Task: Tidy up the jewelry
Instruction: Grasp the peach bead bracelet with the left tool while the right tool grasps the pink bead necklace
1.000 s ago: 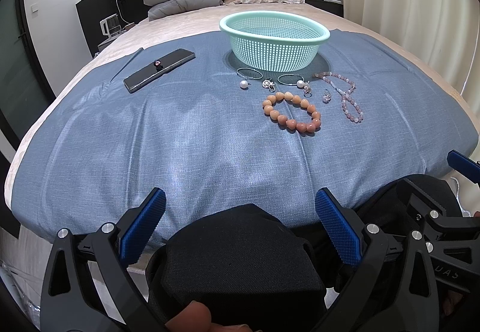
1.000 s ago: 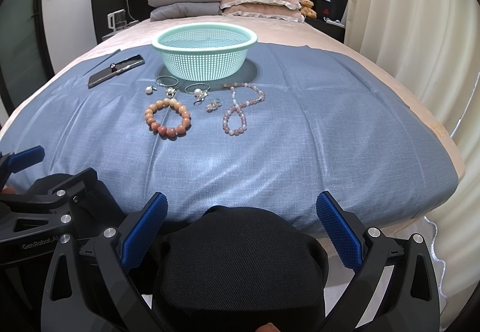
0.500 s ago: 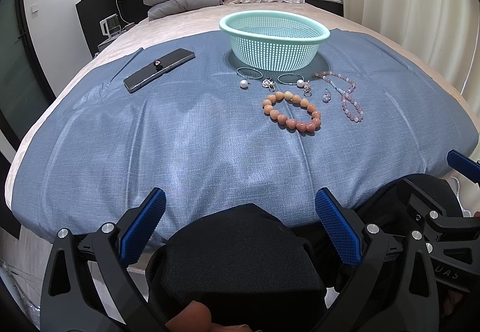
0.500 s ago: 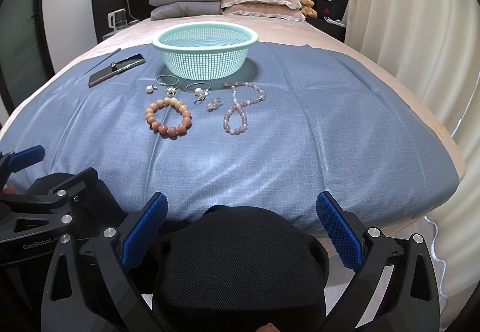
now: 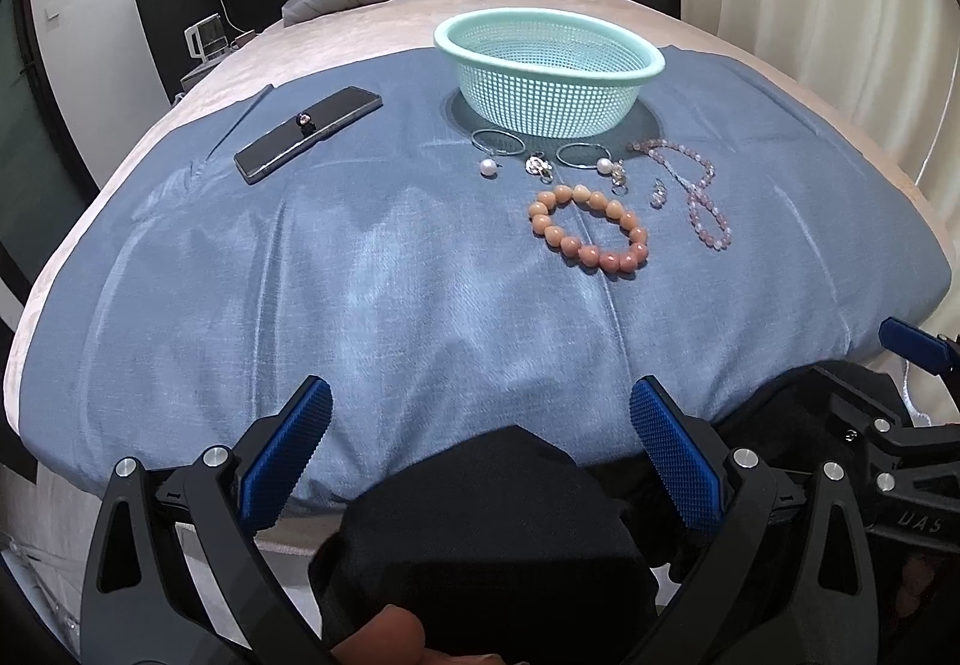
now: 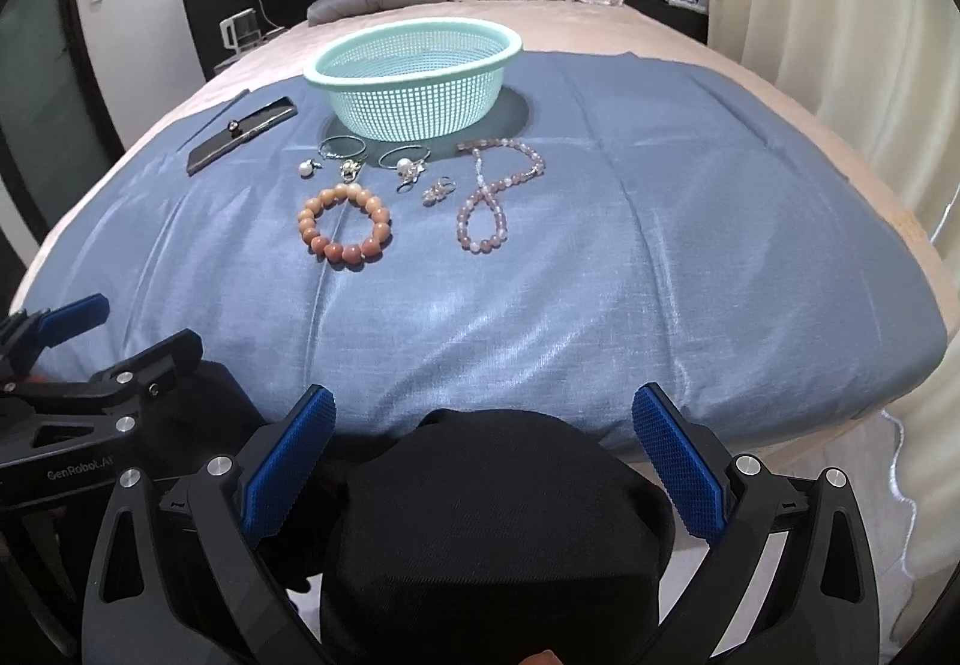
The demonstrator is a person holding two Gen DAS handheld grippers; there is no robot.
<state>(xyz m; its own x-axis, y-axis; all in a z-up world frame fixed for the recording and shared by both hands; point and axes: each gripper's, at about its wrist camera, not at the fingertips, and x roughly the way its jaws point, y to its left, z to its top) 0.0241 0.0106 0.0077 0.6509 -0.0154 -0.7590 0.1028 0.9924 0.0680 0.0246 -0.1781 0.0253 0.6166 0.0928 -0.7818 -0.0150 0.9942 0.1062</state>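
While both tools hang off the near edge of the bed, the left gripper (image 5: 480,443) and right gripper (image 6: 483,440) stand with jaws apart, holding nothing. Toward the far edge of the blue cloth (image 5: 372,269), an orange bead bracelet (image 5: 591,236), a pink bead strand (image 6: 495,200) and small earrings (image 5: 543,164) lie just before the mint basket (image 5: 549,71)

Cloth (image 5: 300,275) – blue woven, slight sheen. Basket (image 5: 549,83) – mint perforated plastic, matt. Bracelet (image 5: 591,239): smooth glossy orange beads. Hoops (image 5: 498,143) shiny metal. Phone (image 5: 306,134) glossy black. Pads (image 6: 288,461) textured blue rubber.
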